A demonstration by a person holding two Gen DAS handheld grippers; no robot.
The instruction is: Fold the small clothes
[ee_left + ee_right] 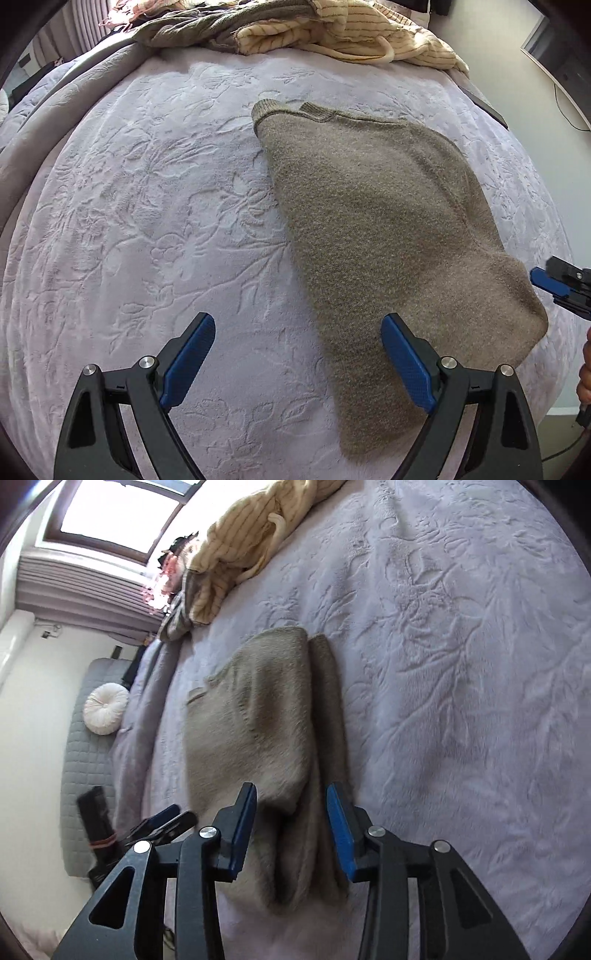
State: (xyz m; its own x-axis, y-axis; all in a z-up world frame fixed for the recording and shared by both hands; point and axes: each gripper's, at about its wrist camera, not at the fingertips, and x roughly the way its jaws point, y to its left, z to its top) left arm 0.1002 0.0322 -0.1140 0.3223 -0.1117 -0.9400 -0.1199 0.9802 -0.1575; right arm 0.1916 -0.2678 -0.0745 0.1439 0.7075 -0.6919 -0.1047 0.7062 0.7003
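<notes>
Lavender embossed bedspread [147, 221] covers the bed beneath both your grippers. Your left gripper [298, 363] gapes wide; the folded taupe sweater [388, 221] stretches lengthwise away ahead-right, collar farthest. Your right gripper [291, 830], also spread, straddles its near end.

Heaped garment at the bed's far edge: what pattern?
Cream garment with thin dark stripes, clearest in the left wrist view.

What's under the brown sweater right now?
The brown sweater lies folded on the embossed lilac blanket, which shows all around it. In the right wrist view a second layer of it peeks out beneath. Anything else under it is covered.
</notes>
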